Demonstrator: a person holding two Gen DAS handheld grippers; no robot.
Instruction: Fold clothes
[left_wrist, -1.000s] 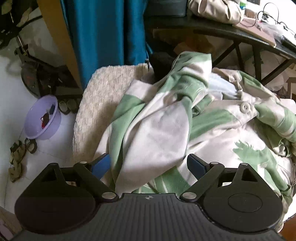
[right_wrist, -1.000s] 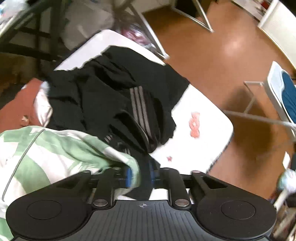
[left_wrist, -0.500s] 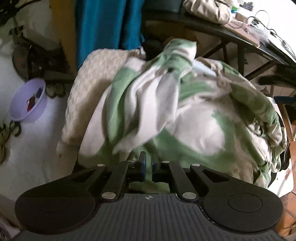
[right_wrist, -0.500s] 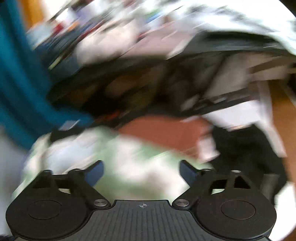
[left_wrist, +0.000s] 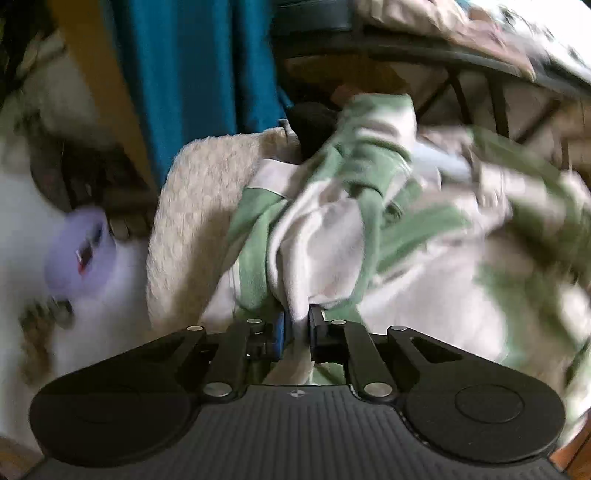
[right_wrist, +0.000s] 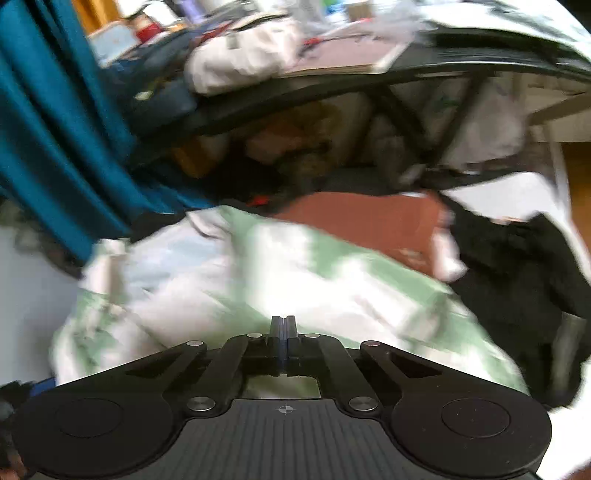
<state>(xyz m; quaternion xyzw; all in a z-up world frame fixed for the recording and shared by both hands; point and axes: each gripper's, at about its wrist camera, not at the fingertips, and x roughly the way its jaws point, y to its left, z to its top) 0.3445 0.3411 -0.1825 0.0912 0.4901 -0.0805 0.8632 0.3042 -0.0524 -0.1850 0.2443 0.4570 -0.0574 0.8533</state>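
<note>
Left gripper (left_wrist: 295, 325), angled downward, pinching a bunched fold of the green-and-white garment (left_wrist: 424, 236); its jaws have just eased slightly wider, with cloth between them. The garment lies crumpled in a heap, partly over a cream towel (left_wrist: 199, 206), with a blue curtain (left_wrist: 192, 74) behind and a lilac bowl (left_wrist: 77, 254) on the floor at left. Right gripper (right_wrist: 283, 323), jaws pressed together with nothing seen between them, having just snapped closed, above the same garment (right_wrist: 258, 280). Black clothing (right_wrist: 517, 273) lies at right; a dark table (right_wrist: 406, 77) stands behind. Both views blurred.
</note>
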